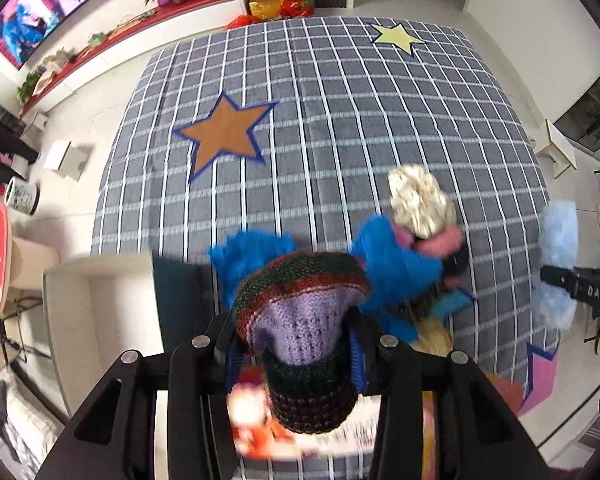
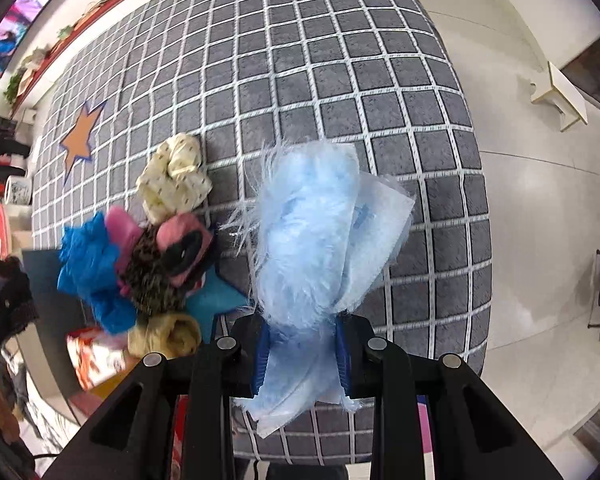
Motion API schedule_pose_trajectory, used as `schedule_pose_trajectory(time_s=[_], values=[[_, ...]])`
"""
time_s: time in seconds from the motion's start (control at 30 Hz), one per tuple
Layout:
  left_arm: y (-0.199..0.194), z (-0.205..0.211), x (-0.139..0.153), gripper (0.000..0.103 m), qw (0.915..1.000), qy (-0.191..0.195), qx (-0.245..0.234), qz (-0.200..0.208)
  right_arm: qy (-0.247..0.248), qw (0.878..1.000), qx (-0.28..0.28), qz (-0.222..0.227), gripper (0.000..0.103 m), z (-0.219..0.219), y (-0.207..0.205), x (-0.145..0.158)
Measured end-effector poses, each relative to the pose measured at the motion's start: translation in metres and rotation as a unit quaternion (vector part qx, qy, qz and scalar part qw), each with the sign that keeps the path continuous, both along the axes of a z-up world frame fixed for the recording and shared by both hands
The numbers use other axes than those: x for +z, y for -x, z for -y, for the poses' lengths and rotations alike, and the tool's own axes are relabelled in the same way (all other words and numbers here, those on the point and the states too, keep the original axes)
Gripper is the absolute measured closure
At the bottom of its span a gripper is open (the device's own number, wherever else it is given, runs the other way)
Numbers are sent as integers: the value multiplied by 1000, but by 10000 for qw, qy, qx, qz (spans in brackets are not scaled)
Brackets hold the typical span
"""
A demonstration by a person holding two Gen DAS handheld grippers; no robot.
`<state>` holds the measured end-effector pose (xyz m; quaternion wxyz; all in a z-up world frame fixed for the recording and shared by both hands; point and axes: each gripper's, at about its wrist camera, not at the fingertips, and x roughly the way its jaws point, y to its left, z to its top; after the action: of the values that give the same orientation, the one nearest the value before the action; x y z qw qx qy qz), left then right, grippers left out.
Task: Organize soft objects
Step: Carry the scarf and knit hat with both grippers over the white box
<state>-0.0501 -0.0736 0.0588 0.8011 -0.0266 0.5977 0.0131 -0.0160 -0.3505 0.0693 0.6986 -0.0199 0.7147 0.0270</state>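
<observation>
From the left wrist view we see our left hand-held gripper pinching a knitted woollen item banded in lilac, dark green and rust red, its blue pads pressed against the lilac band on both sides. It hangs above the grey rug with a white grid and star patches. Beyond it on the rug lies a heap of soft things: a bright blue fluffy cloth, a pink plush piece and a cream patterned fabric bundle at the far end of the heap. At the right edge the right hand-held gripper shows only as a black finger against a pale blue fluffy cloth. From the right wrist view we see that right hand-held gripper pressed tight on the pale blue cloth, which bunches between the blue pads and fans out above the rug, clear of the heap. The heap sits to the left, with a tan crumpled fabric at its near end, and the left hand-held gripper with its knitted item is partly visible at the far left edge.
</observation>
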Motion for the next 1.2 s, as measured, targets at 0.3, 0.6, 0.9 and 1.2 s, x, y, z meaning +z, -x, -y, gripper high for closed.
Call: schedule_pose_trajectory(time_s=[0.3, 0.6, 0.9, 1.2], values=[[62, 3, 19, 58, 9979, 390, 94, -510, 13, 10000, 50, 13, 74, 3, 39, -2], [111, -6, 19, 58, 9971, 219, -531, -492, 251, 9990, -372, 37, 74, -19, 117, 0], [143, -42, 46, 58, 9977, 221, -613, -183, 104, 9997, -198, -32, 74, -58, 184, 9], [173, -101, 65, 58, 9993, 243, -3, -296, -130, 9934, 1112, 229, 74, -135, 213, 33]])
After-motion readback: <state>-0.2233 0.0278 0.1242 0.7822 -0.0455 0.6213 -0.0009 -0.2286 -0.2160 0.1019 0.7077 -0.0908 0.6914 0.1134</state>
